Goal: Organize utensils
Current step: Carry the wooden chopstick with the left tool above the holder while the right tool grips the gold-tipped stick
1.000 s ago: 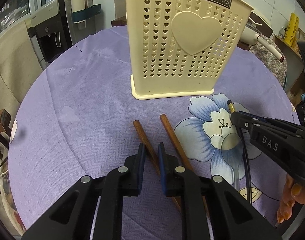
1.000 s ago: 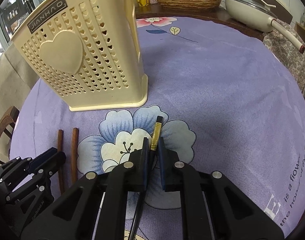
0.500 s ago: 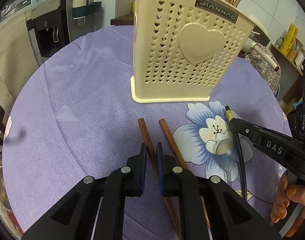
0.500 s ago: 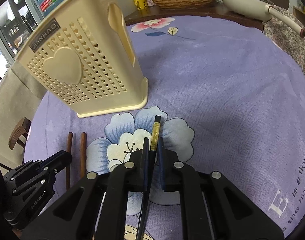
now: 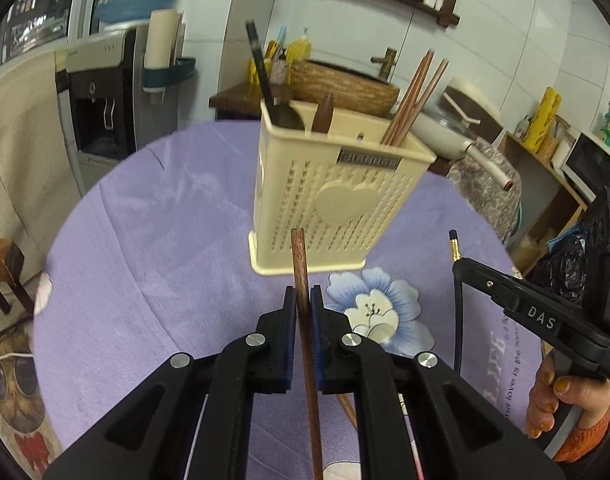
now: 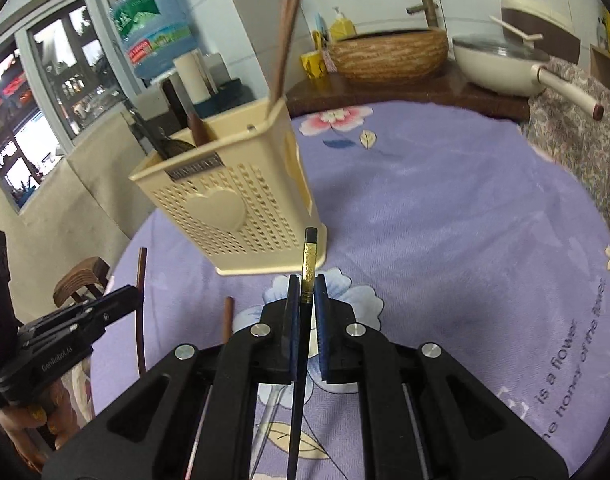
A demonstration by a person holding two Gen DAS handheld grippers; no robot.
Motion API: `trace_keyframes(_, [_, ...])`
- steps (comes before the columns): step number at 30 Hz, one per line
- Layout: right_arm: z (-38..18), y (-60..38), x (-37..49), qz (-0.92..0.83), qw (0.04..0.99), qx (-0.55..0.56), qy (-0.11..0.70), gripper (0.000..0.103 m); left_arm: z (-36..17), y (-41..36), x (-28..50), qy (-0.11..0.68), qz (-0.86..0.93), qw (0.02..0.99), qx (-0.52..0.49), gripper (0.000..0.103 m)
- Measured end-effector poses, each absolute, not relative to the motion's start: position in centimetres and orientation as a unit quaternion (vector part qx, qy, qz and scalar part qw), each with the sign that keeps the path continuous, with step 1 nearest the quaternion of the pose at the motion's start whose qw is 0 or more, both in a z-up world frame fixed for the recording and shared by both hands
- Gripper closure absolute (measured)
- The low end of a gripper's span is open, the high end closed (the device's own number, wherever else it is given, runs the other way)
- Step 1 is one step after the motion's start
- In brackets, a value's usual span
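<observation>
A cream perforated utensil holder point(image 5: 337, 200) with a heart stands on the purple cloth; it also shows in the right wrist view point(image 6: 233, 216). It holds brown chopsticks point(image 5: 415, 100) and a dark spoon point(image 5: 281, 114). My left gripper point(image 5: 299, 300) is shut on a brown chopstick point(image 5: 301, 272), lifted off the table and pointing at the holder. My right gripper point(image 6: 306, 288) is shut on a black chopstick with a gold band point(image 6: 308, 256), also lifted. A second brown chopstick point(image 6: 227, 320) lies on the cloth between the grippers.
The round table point(image 5: 165, 220) has a purple flowered cloth. A white pan point(image 6: 501, 68) and a woven basket point(image 6: 389, 54) stand on the counter behind. A water dispenser point(image 5: 101, 92) stands far left, a wooden chair point(image 5: 3, 268) at the left edge.
Both grippers have risen from the table, each carrying its chopstick, and now point level at the holder. One brown chopstick stays on the cloth.
</observation>
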State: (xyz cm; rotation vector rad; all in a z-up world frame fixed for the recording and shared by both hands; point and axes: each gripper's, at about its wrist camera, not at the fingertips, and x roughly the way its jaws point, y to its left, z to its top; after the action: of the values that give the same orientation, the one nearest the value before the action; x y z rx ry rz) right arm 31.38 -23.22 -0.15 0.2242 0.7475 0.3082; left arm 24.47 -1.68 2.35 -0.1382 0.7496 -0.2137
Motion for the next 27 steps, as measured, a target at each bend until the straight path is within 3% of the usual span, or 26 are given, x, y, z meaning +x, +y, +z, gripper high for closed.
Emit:
trace_keyframes(4, [2.7,-24.3,28.9,0.169,0.923,0.098,0.33,0.1,4.8,-1.4,23.0,0.336,-0.115,0.933,-0.063,0.096])
trace_keyframes(10, [6.2,-25.4,26.2,0.187,0.935,0.072,0.292,0.101,8.1,-1.3,21.3,0.296,-0.124,0.946,-0.051,0.096])
trace_keyframes(17, [3.4,-24.9,27.5,0.138,0.933,0.054,0.328,0.098,8.4,-1.6,20.8,0.288,-0.121,0.948,-0.051,0.096])
trace_keyframes(20, [0.5,-25.0,29.3,0.1,0.927,0.052,0.359,0.083,8.5,-1.5,20.4,0.286,-0.124,0.949,-0.051,0.096])
trace_keyframes(21, [-0.4,-25.2,29.9,0.096,0.921,0.061,0.372,0.071,8.5,-1.5,20.3,0.285,-0.123,0.949,-0.051,0.096])
trace_keyframes(27, [-4.8,-24.4,31.9,0.067,0.907,0.055,0.413,0.069,8.6,-1.3,20.1,0.283,-0.121,0.95,-0.051,0.096])
